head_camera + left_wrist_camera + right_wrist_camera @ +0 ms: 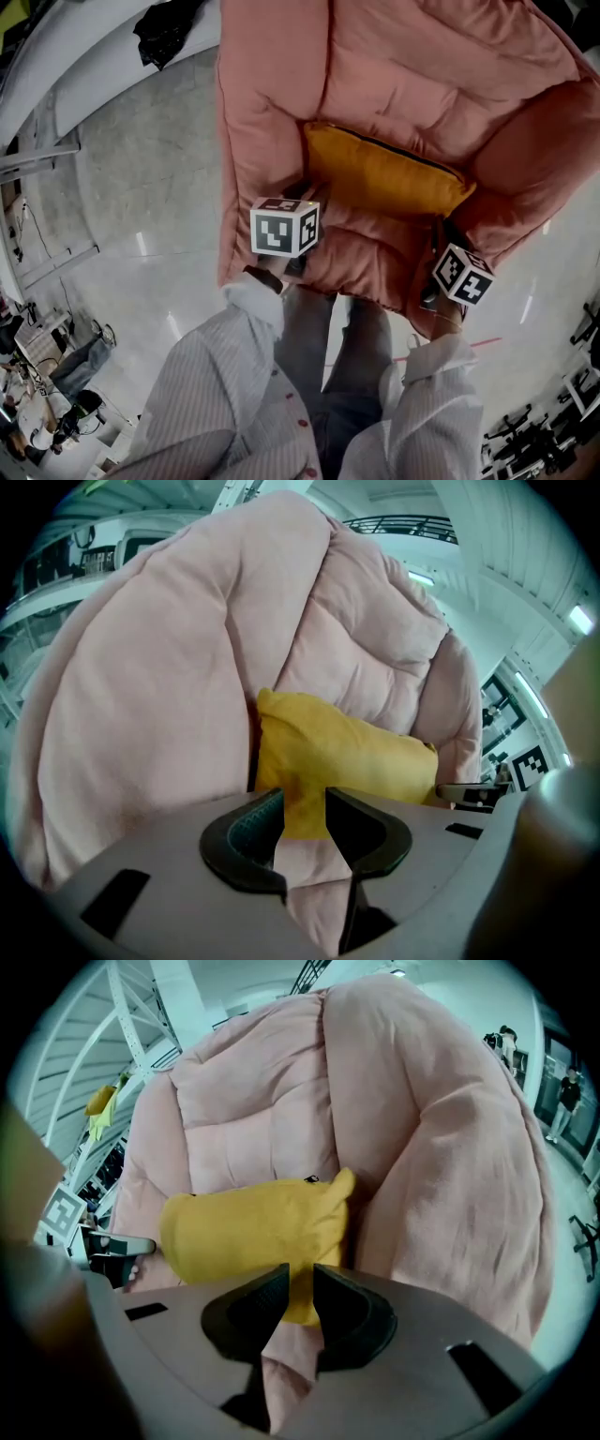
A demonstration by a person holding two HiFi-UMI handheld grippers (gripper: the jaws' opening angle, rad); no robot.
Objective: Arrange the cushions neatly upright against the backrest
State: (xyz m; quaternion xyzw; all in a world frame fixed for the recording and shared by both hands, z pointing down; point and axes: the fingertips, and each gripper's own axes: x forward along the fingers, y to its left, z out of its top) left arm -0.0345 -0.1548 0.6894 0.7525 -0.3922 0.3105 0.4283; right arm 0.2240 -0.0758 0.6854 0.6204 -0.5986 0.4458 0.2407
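**Head view: yellow cushion propped at the back of the seat**

A mustard-yellow rectangular fabric cushion point(384, 173) stands on its long edge at the rear of the seat of a padded pink fabric armchair point(272, 112), leaning against the backrest. The left claw point(305, 799) is open in front of it, gripping nothing. The right claw point(301, 1274) is only narrowly apart and also empty, near the cushion's other end.

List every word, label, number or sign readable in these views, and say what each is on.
No readable text in any view.
The cube on the left gripper and the cube on the right gripper: black-and-white square marker patterns only, no letters or numbers.
Yellow cushion and pink armchair: plain, no label visible.
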